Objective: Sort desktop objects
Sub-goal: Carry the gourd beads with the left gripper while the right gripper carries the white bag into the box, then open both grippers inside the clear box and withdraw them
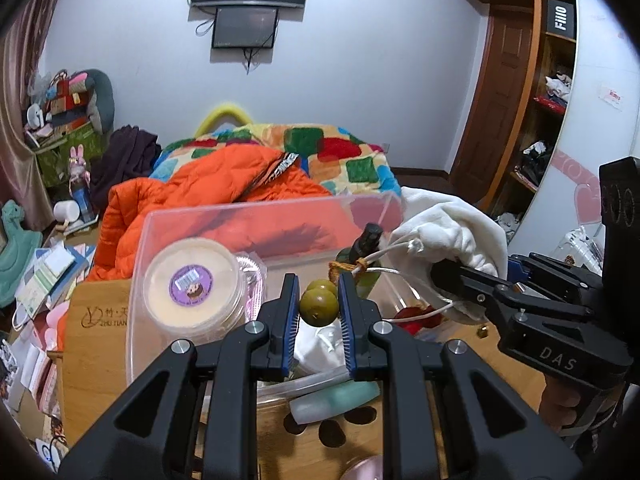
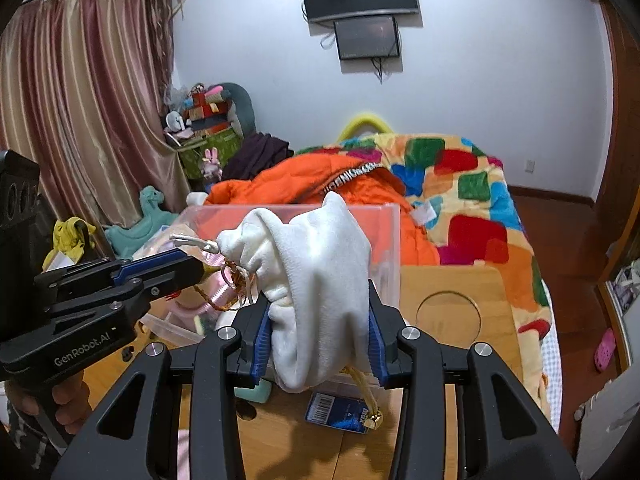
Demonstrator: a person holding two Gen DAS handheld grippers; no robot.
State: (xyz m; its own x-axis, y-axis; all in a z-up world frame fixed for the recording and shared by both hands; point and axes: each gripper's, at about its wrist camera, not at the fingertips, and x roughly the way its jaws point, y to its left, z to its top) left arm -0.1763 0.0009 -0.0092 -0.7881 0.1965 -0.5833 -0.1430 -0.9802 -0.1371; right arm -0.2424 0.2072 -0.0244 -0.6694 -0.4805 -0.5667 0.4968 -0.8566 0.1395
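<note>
My left gripper [image 1: 319, 312] is shut on a green-brown round fruit [image 1: 318, 307], held over the clear plastic bin [image 1: 256, 216]. A second round fruit [image 1: 322, 286] sits just behind it. My right gripper [image 2: 320, 332] is shut on a white drawstring pouch [image 2: 316, 268], held above the bin's right end; the pouch also shows in the left wrist view [image 1: 448, 232]. Its cords [image 1: 400, 249] dangle toward the bin. A round lidded tub with a purple label [image 1: 194, 280] and a dark spray bottle [image 1: 366, 242] are inside the bin.
The bin stands on a wooden lap table [image 2: 452, 292] with a round recess, over a bed with an orange jacket [image 1: 192, 196]. A teal tube [image 1: 336, 398] and a blue packet [image 2: 340, 412] lie near the table's front. Clutter lies on the floor at left.
</note>
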